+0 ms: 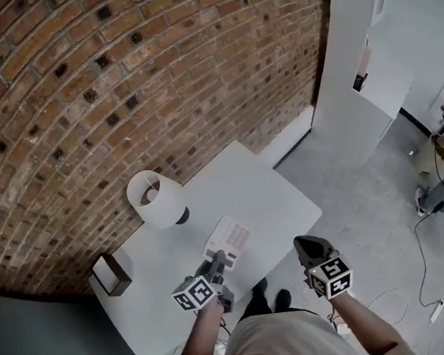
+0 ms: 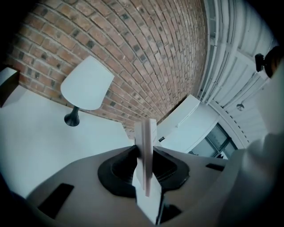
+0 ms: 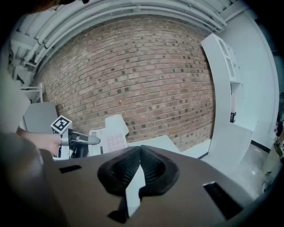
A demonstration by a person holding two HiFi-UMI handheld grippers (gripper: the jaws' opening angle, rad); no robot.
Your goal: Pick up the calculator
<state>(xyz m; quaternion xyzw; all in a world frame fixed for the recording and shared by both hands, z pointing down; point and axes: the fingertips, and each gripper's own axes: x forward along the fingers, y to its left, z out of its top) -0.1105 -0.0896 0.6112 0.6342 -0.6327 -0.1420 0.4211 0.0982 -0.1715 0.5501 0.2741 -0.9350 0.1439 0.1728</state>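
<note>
Holding the calculator (image 1: 230,238) is the step you are in. Your left hand-held gripper (image 1: 217,262) is clenched on its near edge. The left gripper view shows the white body standing edge-on between the two jaws, with the pads pressing on either face. In the right gripper view the calculator is tilted up with its keypad turned toward that camera. It seems to be clear of the white counter (image 1: 268,199) rather than lying on it, so I judge the pick-up itself nearly done. The calculator hangs over the near part of the counter, apart from the lamp (image 1: 155,196) and well apart from the brown box (image 1: 112,274) at the left end. Your right hand-held gripper (image 1: 311,247) is out beyond the counter's near edge, its jaws closed together with nothing between them, and it takes no part.

The next move calls for little beyond a steady clench. The grip is on only one edge of a flat, thin thing, so it could pivot or slip if you swing it. Carry it level and slowly, and guide it wide of the lamp's shade.
</note>
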